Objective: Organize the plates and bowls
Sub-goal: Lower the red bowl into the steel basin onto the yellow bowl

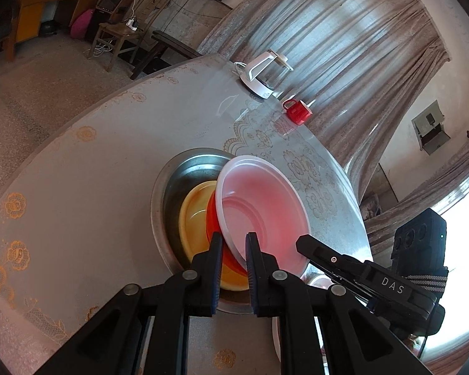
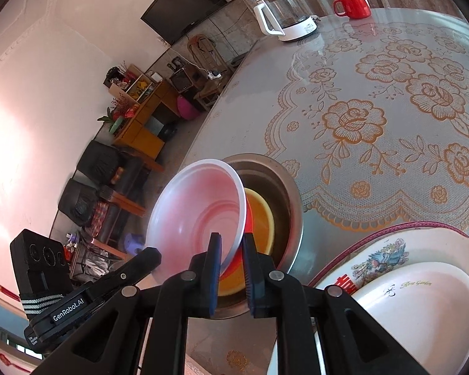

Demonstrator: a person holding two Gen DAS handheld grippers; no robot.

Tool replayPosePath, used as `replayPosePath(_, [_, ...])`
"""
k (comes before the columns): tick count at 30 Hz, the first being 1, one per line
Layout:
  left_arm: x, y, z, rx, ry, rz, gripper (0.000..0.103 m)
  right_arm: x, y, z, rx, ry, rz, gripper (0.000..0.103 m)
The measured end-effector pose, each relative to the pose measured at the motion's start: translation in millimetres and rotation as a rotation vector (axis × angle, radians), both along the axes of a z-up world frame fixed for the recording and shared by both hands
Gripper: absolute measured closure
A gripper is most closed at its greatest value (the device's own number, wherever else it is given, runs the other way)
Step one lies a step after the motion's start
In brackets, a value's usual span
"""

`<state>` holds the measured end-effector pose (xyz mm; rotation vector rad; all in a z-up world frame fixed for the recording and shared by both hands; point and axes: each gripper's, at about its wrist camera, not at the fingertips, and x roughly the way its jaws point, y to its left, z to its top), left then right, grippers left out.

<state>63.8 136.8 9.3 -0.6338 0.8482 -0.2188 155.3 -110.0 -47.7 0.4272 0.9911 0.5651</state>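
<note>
Translucent white plastic bowl (image 1: 262, 209) tilted low centre of both views, above a steel basin (image 1: 184, 168) holding a red bowl (image 1: 214, 222) nested in a yellow bowl (image 1: 194, 218). Left gripper (image 1: 233, 243) clenched on its near rim, right gripper (image 2: 231, 243) clamped on the rim too. Lower right of the right view: white bowl (image 2: 422, 312) on a floral plate (image 2: 390, 253). Far up the lace-covered table (image 2: 375, 125), a kettle (image 2: 284, 15) and red mug (image 2: 353, 4).
</note>
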Motion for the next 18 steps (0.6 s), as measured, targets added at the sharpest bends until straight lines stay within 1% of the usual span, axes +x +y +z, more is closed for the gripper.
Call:
replayPosePath(6, [2.7, 0.1, -8.9, -0.001, 0.026, -0.001, 0.089, -3.0, 7.2, -7.6, -0.039, 0.014, 0.002, 0.088])
replayPosePath(7, [3.1, -0.3, -9.7, 0.006, 0.026, 0.0, 0.089, -3.5, 7.2, -8.0, -0.042, 0.017, 0.0, 0.085])
replayPosePath(9, [3.0, -0.6, -11.6, 0.025, 0.025, 0.005, 0.089, -3.6, 7.7, -9.8, -0.054, 0.013, -0.004, 0.085])
replayPosePath(11, [5.6, -2.0, -14.2, 0.029, 0.034, 0.006, 0.089, -3.1, 8.2, -11.1, -0.062, 0.015, -0.004, 0.084])
replayPosePath(13, [6.2, -1.8, -18.2, 0.033, 0.044, 0.007, 0.089, -3.7, 7.9, -10.9, -0.064, 0.011, -0.005, 0.077])
replayPosePath(16, [7.1, -1.3, -21.3, 0.036, 0.047, 0.006, 0.089, -3.6, 9.4, -10.9, -0.072, 0.006, 0.001, 0.076])
replayPosePath(18, [7.6, -1.7, -20.4, 0.045, 0.042, 0.006, 0.089, -1.9, 12.3, -13.0, -0.096, 0.006, 0.006, 0.076])
